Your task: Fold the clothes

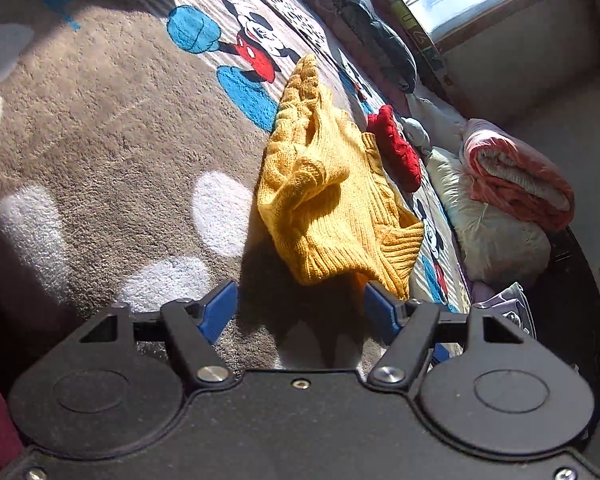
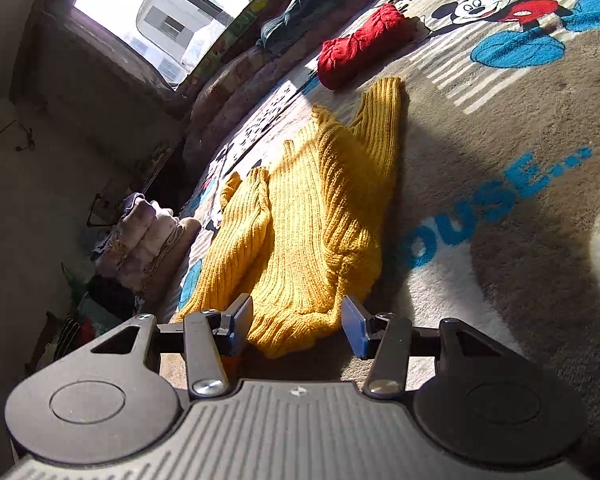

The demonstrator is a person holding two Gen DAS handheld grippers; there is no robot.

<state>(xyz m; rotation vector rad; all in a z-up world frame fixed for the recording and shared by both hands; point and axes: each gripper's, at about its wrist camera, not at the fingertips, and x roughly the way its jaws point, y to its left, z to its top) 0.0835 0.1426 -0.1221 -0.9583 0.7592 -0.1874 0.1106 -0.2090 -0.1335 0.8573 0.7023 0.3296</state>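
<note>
Fingers spread wide on the left gripper [image 1: 302, 312] and right gripper [image 2: 298, 326], both empty at the near hem of the yellow sweater [image 2: 320, 216], rumpled on the blanket [image 2: 500, 184]: soft, floppy knit, best pinched at the ribbed hem corners.

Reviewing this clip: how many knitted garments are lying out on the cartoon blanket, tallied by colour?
Yellow: 1, the yellow sweater, crumpled in front of both open grippers
Red: 1, the red knit, folded farther back on the blanket
Total: 2

The dark bundle lies beyond the blanket's edge, so it is not counted.
</note>
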